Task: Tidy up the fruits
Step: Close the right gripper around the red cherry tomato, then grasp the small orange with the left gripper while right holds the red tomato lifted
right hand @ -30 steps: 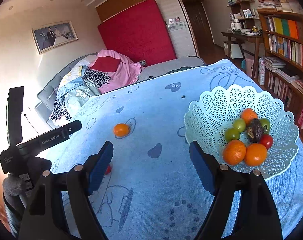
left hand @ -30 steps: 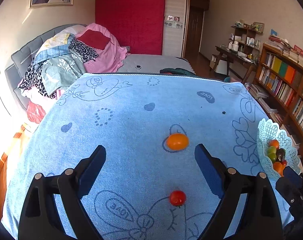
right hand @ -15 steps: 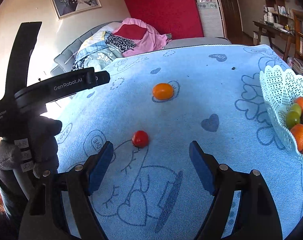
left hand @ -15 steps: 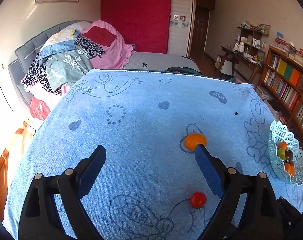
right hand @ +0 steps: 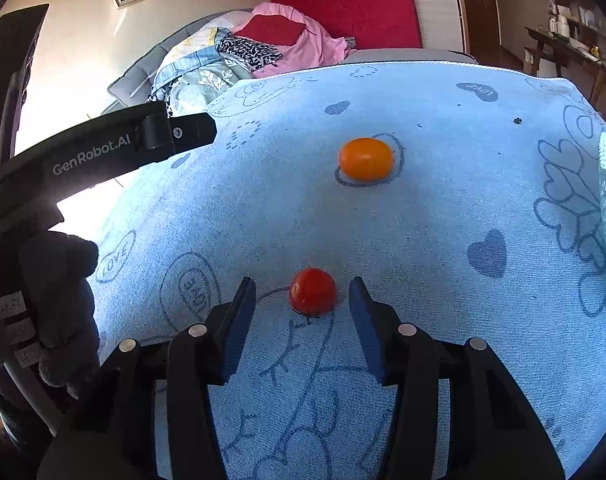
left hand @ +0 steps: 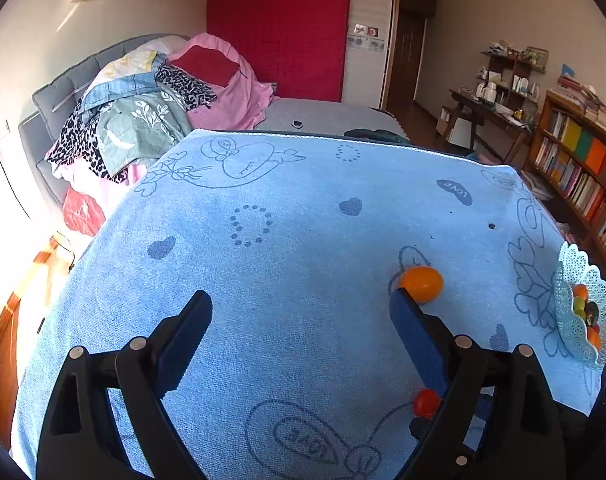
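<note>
A small red tomato (right hand: 312, 291) lies on the blue towel between the fingertips of my right gripper (right hand: 302, 292). The jaws are closing, with a gap left on each side of the tomato. Farther off rests an orange oval fruit (right hand: 366, 159). In the left wrist view my left gripper (left hand: 301, 306) stands open over bare towel, its right finger hiding part of the orange fruit (left hand: 422, 283) and the red tomato (left hand: 424, 403). The white lace basket (left hand: 574, 308) with several fruits stands at the right edge.
The blue towel (left hand: 295, 240) covers the table up to its far edge. Behind it is a bed piled with clothes (left hand: 151, 108). A bookshelf (left hand: 583, 168) lines the right wall. A gloved hand (right hand: 59, 300) holds the left gripper's black body at the left.
My right gripper has swung left from the basket, come down onto the red tomato and narrowed its jaws around it. The left gripper has drifted left, so both fruits sit further right in its view.
</note>
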The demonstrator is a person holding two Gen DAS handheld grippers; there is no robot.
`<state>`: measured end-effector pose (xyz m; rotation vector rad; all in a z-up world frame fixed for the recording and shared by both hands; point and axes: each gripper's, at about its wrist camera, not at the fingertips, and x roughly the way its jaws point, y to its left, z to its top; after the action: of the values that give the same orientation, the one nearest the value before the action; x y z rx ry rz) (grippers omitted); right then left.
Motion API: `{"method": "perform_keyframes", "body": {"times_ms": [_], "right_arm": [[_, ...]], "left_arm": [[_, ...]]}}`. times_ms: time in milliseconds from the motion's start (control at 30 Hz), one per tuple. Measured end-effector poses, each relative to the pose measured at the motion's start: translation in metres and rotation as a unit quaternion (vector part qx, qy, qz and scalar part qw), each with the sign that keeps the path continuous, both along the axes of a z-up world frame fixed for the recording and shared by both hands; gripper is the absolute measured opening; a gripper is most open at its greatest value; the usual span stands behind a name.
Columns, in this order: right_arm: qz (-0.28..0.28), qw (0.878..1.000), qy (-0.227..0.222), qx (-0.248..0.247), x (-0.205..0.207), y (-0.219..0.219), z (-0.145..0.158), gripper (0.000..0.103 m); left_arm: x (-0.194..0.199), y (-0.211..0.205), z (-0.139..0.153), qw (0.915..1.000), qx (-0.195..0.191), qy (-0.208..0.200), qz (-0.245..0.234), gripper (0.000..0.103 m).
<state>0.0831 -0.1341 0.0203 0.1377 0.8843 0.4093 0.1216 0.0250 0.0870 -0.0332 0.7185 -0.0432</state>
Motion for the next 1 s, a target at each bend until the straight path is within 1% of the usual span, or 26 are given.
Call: {"method": "perform_keyframes", "body": {"times_ms": [100,167,233,367,467,667,867,1000], "right_arm": [[0.001,1.000,0.003,-0.012,0.004,0.003,-0.006,0.040],[0.003,1.000,0.008,-0.017,0.006,0.005,-0.010,0.032],[0.003,1.000,0.002,-0.027,0.005,0.006,-0.010,0.027],[-0.006,1.000,-0.003,-0.021,0.002,-0.002,-0.007,0.027],[-0.021,1.000,-0.009,-0.007,0.001,-0.017,-0.001,0.027],[-0.048,0.999,-0.016,0.003,-0.003,-0.043,0.006,0.027],[-0.051,0.998,-0.033,-0.003,-0.010,-0.049,0.013,0.027],[-0.055,0.998,-0.035,0.005,-0.011,-0.055,0.014,0.027]], "left_arm": [[0.002,-0.001,-0.001,1.0000,0.001,0.001,-0.001,0.090],[0.004,-0.003,-0.002,1.0000,0.002,0.003,-0.002,0.090],[0.006,-0.004,-0.005,1.0000,0.003,0.006,-0.003,0.090],[0.012,-0.011,-0.009,0.9999,0.008,0.014,-0.007,0.090],[0.017,-0.020,-0.014,0.9997,0.016,0.018,-0.011,0.090],[0.026,-0.044,-0.021,0.9990,0.031,0.016,-0.029,0.090],[0.043,-0.072,-0.030,0.9972,0.039,0.024,-0.060,0.090],[0.054,-0.087,-0.036,0.9958,0.047,0.031,-0.072,0.090]]}}
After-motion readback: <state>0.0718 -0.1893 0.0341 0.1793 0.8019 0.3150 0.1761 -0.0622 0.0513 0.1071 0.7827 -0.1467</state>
